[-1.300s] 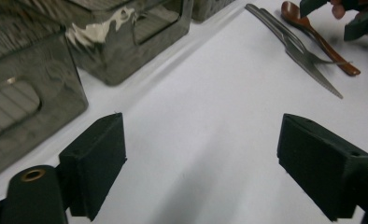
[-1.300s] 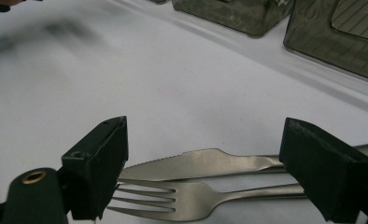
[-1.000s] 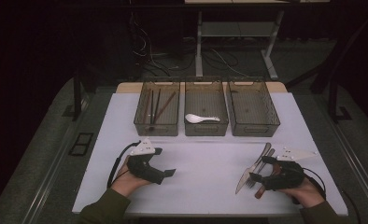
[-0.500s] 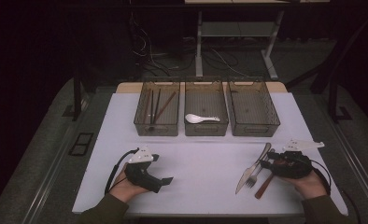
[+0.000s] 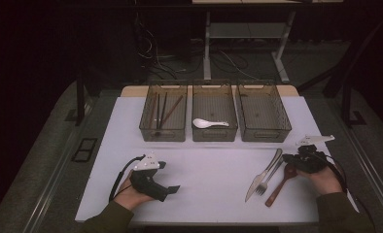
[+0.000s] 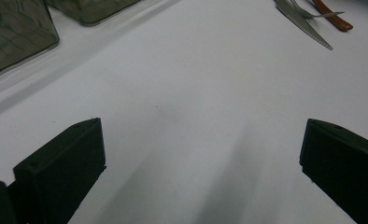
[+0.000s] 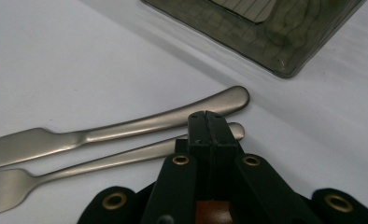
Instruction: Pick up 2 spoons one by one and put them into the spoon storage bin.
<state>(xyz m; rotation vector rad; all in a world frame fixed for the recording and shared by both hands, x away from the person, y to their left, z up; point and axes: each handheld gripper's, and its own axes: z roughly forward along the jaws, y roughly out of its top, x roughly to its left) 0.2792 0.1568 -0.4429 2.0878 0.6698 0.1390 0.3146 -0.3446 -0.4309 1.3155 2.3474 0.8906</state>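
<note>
- My right tongs [image 7: 206, 116] are sitting with their jaws pressed together, having just been closing, with nothing between them.
- Their tips are hovering over the handle ends of the knife [image 7: 126, 125] and the fork [image 7: 102, 163], which are lying side by side on the white table [image 5: 209, 165].
- A wooden spoon [image 5: 280, 183] is lying just beside the fork, under my right hand [image 5: 321, 178].
- My left tongs [image 6: 201, 154] are resting with jaws wide apart over bare table, well apart from the cutlery.
- Three bins are standing at the far edge: the left bin [image 5: 163, 133] is holding chopsticks [image 5: 164, 109], the middle bin [image 5: 215, 134] a white spoon [image 5: 209, 123], and the right bin [image 5: 265, 134] is nearest my right tongs.
</note>
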